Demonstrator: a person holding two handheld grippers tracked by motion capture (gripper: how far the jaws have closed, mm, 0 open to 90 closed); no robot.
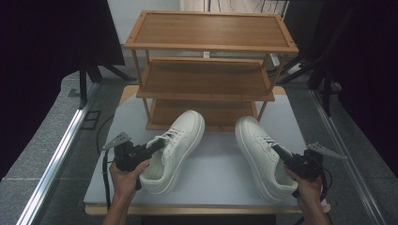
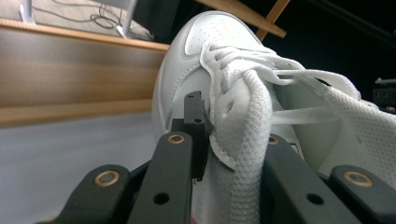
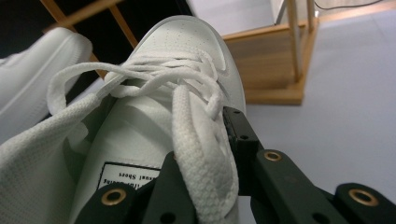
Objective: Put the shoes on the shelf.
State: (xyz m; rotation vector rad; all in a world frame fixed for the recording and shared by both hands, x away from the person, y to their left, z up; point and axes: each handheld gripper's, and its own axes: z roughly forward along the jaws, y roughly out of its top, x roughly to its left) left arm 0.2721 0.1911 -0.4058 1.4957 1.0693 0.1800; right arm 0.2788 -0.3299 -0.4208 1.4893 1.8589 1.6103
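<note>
Gripping both white lace-up leather sneakers at once, so this reads as the pick-up step of moving the pair onto the three-tier wooden shoe rack (image 1: 206, 47) ahead of the grippers. Left gripper (image 1: 157, 145) is clamped nearly shut on the padded tongue and collar edge of the left white sneaker (image 1: 176, 150); in the left gripper view the jaws pinch the tongue (image 2: 233, 140) with a flat white lace (image 2: 254, 154) running down between them. Right gripper (image 1: 279, 152) is likewise nearly closed on the tongue (image 3: 201, 158) of the right white sneaker (image 1: 260, 154), printed label just inside that jaw. Each shoe sits directly in front of its gripper, toe pointing away toward the rack, over the pale grey table (image 1: 216, 173); can't tell whether the soles are clear of the table or the heels touch it. Shoes are well apart from each other, just short of the rack's bottom shelf. Next move, my read: lift both level, carry forward, keep toes from catching the shelf's front rail. Grip is on soft tongue material only, so the shoes may hang and swing; go slow.
</note>
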